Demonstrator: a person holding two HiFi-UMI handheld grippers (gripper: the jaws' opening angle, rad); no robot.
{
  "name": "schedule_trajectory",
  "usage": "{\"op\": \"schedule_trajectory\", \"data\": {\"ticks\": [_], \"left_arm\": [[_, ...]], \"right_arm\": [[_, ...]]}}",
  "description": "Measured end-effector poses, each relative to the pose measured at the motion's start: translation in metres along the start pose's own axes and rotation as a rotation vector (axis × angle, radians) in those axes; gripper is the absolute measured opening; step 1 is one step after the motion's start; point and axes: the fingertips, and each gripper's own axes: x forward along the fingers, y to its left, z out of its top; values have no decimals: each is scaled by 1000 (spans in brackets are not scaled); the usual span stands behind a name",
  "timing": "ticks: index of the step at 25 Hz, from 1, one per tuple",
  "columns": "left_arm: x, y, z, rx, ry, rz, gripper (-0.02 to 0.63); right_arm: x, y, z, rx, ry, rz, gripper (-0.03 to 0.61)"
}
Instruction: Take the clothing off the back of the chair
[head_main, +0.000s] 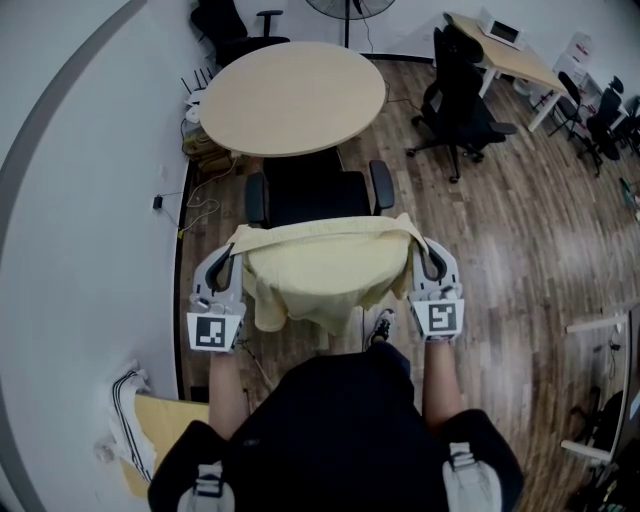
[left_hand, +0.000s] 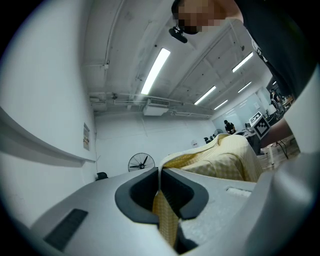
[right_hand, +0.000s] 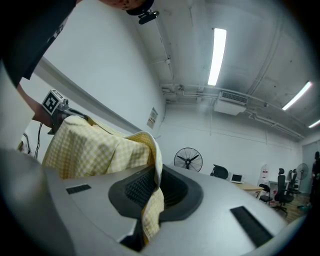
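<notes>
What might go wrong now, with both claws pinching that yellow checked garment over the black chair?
The left claw and right claw each pinch only a narrow fold of the yellow checked garment, so an edge may slip free when lifted. The cloth hangs down over the back of the black office chair; it might catch there and tug the chair along.

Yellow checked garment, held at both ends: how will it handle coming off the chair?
Likely floppy: the yellow checked garment sags between the left claw and right claw, hem hanging loose. Probably light: a thin fold fits in each nearly shut claw. Might snag, since it drapes over the back of the chair.
</notes>
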Motion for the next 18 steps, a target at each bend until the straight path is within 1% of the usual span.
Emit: {"op": "schedule_trajectory", "data": {"ticks": [4, 11, 18], "left_arm": [[-7, -5, -1, -6, -7, -1, 11], [-20, -12, 0, -14, -22, -9, 11], [-33, -19, -5, -30, -13, -24, 11]], "right_arm": [[-9, 2, 1, -9, -14, 2, 9], [-23, 7, 4, -21, 2, -6, 8], [-39, 16, 5, -28, 1, -17, 8]]}}
